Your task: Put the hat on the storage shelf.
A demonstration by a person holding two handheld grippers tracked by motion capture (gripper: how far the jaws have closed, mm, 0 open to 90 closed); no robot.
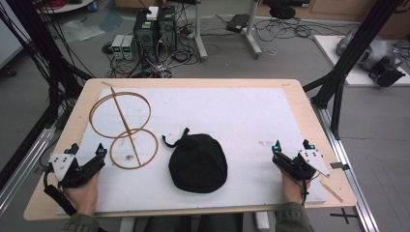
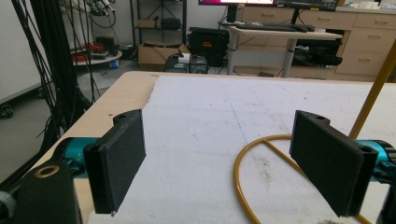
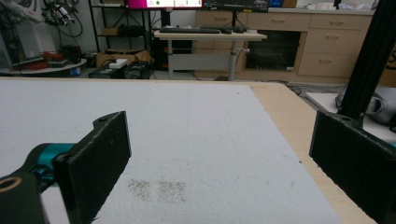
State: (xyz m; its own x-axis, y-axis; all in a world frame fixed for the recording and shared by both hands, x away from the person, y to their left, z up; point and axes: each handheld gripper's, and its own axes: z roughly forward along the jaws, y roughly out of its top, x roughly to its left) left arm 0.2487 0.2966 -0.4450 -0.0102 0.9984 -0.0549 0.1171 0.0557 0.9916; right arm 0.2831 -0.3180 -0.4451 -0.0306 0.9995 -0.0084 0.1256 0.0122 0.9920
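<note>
A black drawstring pouch [image 1: 198, 163] lies slumped near the middle of the surface [image 1: 300, 104], toward the person's edge, its cord ends curling out at its upper left. It rests on a white sheet [image 1: 241, 116] that covers most of the wooden top.

Just to the left of the pouch, apart from it, sits a bamboo frame [image 1: 124, 128]: two thin hoops, a larger one farther back and a smaller one nearer, with a straight stick crossing both. In the left gripper view, part of the near hoop [image 2: 254, 182] curves across the white sheet between the jaws, and the stick rises at the right edge.

The left gripper [image 1: 87, 151] rests at the near left corner, held in a hand [image 1: 83, 193], its jaws spread wide with nothing between them, just beside the smaller hoop. The right gripper [image 1: 292, 146] sits at the near right of the sheet, well apart from the pouch, also released and gripping nothing; a faint speckled smudge [image 3: 156, 190] marks the sheet ahead of it.

Beyond the surface, the floor holds tangled cables and some electronic boxes [image 1: 150, 31], with black frame struts [image 1: 348, 58] rising at the right.
</note>
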